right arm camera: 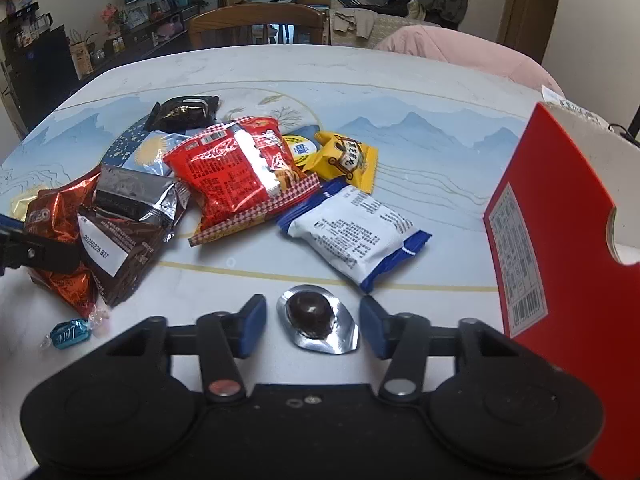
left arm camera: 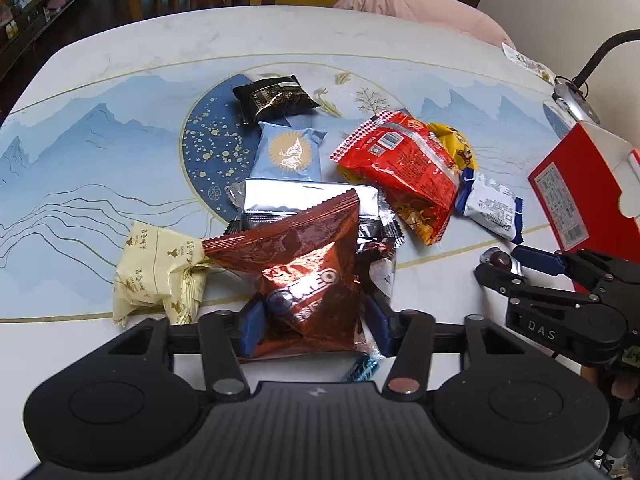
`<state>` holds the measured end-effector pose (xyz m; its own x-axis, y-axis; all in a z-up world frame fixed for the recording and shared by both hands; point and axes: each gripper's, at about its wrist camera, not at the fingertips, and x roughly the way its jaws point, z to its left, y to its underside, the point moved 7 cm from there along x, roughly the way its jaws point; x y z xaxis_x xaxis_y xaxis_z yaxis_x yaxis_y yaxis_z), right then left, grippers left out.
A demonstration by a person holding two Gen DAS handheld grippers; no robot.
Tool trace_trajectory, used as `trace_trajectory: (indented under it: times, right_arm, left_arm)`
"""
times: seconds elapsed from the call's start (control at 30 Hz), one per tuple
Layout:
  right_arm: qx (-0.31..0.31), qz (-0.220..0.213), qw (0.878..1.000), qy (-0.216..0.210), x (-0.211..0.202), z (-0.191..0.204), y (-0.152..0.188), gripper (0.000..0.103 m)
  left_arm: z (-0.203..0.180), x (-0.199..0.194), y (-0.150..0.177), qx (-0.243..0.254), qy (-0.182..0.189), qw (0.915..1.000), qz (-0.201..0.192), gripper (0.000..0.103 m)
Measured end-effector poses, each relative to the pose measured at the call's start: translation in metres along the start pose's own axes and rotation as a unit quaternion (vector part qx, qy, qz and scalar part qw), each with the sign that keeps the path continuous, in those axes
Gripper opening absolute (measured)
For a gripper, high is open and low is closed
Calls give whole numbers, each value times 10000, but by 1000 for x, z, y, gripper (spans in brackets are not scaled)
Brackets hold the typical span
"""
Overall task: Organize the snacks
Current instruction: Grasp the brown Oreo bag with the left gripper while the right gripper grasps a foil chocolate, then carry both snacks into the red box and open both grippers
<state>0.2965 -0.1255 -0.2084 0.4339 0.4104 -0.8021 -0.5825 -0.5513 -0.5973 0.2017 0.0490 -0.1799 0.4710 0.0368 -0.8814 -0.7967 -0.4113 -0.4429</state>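
Left gripper (left arm camera: 316, 320): blue pads pinching the copper-red foil Oreo packet (left arm camera: 304, 276) low on the blue mountain-print tablecloth (left arm camera: 100, 140), beside a cream paper-wrapped cake (left arm camera: 156, 276). Centre: glossy red crinkled snack bag (right arm camera: 240, 176), white blue-edged sachet (right arm camera: 356, 232). Right gripper (right arm camera: 312, 326): pads spread either side of a dark chocolate ball in silver foil (right arm camera: 316, 320), not touching. Far right: red cardboard box (right arm camera: 560, 248).

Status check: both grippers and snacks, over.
Left gripper shut on copper Oreo pack. Right gripper open, straddling foil-cupped chocolate, pads not touching. Red box waiting right.
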Motion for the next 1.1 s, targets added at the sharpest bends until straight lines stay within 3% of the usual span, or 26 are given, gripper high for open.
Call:
trace_trajectory:
  times: [0.07,0.23,0.43,0.7,0.9,1.1]
  right_arm:
    - [-85,-26,10000,-24,-1,3,0,37]
    - [-158,-67,9998,110,-4,7,0,32]
    - [45,-95,9998,149,-20,10,5,31]
    - [172,-329,9991,207,-72,14,4,31]
    - [148,-550,9976,381,-115,6,-7,31]
    - [354,-826,9946,513,-150,-23,-19,31]
  left_arm:
    - [1,1,0,-61,45,10000,22,41]
    - [4,-1,0,-153,99,9998,-24,34]
    - [6,-10,4,-143,116,9998,-124,34]
    - [-2,-48,9,23,253,9994,-248,34]
    - [-26,-78,0,303,422,9977,-434,34]
    - [-74,-97,-16,769,624,9932,-604,34]
